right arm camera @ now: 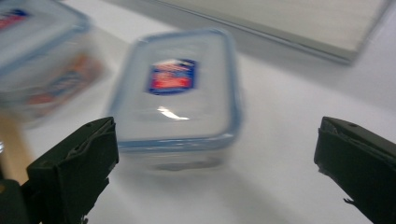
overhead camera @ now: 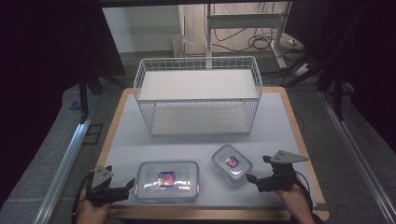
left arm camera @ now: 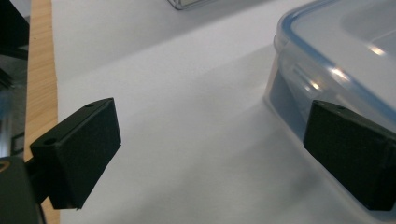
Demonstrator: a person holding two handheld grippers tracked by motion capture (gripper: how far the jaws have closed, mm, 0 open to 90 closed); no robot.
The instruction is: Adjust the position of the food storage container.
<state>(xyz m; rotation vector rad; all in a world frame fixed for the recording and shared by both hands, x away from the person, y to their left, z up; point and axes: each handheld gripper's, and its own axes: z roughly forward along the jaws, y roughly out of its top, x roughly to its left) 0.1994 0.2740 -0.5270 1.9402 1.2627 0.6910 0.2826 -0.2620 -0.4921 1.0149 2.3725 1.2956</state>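
Both the large container (overhead camera: 167, 181) and the small container (overhead camera: 232, 164) carry red-and-blue lid labels, their print too blurred to read.

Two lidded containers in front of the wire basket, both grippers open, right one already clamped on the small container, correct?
Not clamped. In the right gripper view the right gripper has its jaws wide apart, short of the small container; the rest holds.

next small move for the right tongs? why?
Probably ease the right tongs forward so the jaws straddle the small container, then close. The jaws stand wide open with nothing between them, and the container sits just ahead, lid on, apart from the large container. The left tongs are also open, one jaw beside the large container's corner.
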